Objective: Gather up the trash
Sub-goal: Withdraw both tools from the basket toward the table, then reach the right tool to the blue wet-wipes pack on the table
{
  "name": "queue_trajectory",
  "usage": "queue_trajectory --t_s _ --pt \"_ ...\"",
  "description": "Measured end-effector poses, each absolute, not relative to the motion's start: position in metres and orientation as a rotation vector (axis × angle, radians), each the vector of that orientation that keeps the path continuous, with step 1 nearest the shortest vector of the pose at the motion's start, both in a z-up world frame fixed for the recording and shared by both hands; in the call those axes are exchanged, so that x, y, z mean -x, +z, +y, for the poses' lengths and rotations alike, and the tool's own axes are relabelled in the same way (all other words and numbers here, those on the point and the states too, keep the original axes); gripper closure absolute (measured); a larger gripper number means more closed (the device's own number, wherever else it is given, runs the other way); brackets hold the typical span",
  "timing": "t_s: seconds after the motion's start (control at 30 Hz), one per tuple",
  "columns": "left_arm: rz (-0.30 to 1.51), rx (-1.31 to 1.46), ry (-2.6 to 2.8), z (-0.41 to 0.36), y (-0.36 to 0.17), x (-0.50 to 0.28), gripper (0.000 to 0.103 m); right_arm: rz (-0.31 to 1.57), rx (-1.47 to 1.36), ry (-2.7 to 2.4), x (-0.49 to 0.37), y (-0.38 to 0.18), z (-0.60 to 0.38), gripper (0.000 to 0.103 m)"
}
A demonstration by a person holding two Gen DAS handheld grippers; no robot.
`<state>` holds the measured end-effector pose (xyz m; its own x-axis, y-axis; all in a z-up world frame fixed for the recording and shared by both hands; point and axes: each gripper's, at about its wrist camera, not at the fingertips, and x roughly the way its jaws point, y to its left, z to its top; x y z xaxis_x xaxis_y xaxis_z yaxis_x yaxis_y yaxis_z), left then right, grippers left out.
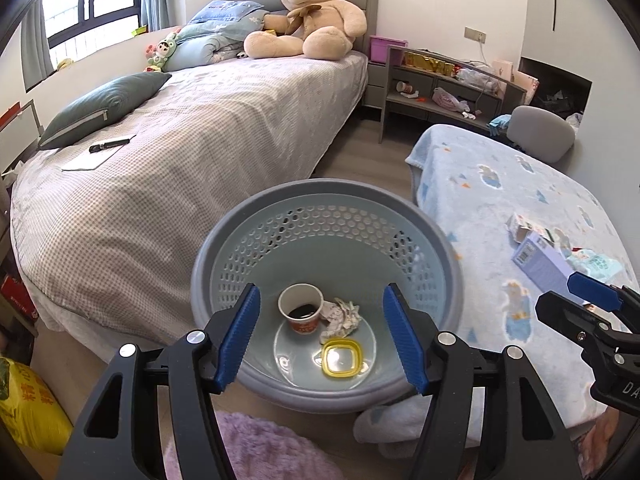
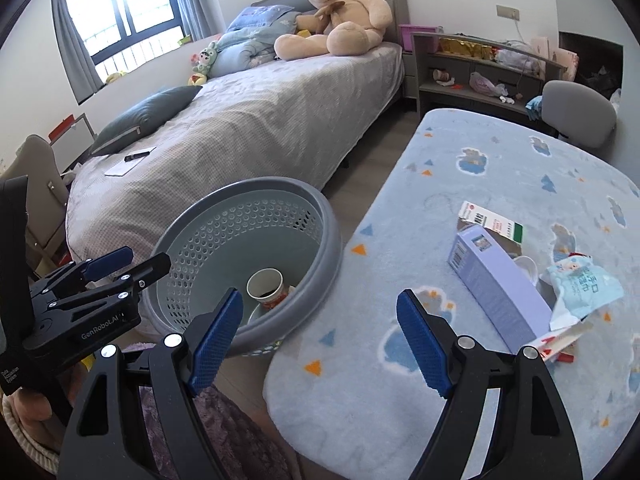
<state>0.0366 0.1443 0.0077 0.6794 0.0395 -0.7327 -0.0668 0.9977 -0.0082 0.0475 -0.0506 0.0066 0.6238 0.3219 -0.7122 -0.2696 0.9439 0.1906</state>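
A grey perforated basket (image 1: 320,200) stands on the floor and holds a paper cup (image 1: 301,307), a crumpled paper (image 1: 340,316) and a yellow-rimmed lid (image 1: 341,359). My left gripper (image 1: 323,340) is open and empty above the basket's near rim. The basket (image 2: 332,240) and cup (image 2: 266,286) also show in the right wrist view. My right gripper (image 2: 320,338) is open and empty over the near edge of the blue blanket-covered table (image 2: 460,184). On that table lie a lilac box (image 2: 500,292), a white printed carton (image 2: 492,222) and a light blue wrapper (image 2: 582,286).
A bed (image 1: 192,152) with a teddy bear (image 1: 316,16), a grey cushion (image 1: 104,108) and a pen on paper (image 1: 108,146) is left. A grey shelf (image 1: 440,88) and chair (image 1: 542,132) stand behind. A purple rug (image 1: 256,440) and yellow bag (image 1: 28,404) lie near.
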Motion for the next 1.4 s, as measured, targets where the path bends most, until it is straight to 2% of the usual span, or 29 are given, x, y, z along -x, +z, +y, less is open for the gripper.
queue_trajectory --t_s 0.37,0.77,1.13,1.4 --pt "0.804 0.026 -0.018 0.087 0.033 -0.008 0.040 0.790 -0.092 0.241 0.000 0.020 -0.121 0.024" --pt "0.810 -0.024 -0.090 0.033 0.035 -0.010 0.040 0.775 -0.147 0.104 0.024 0.012 -0.208 0.024" --pt "0.849 -0.020 -0.123 -0.018 0.019 -0.044 0.040 0.798 -0.165 0.033 0.001 0.002 -0.263 0.024" --pt "0.858 -0.025 -0.084 -0.036 0.009 -0.053 0.040 0.807 -0.092 0.079 -0.033 0.004 -0.264 0.024"
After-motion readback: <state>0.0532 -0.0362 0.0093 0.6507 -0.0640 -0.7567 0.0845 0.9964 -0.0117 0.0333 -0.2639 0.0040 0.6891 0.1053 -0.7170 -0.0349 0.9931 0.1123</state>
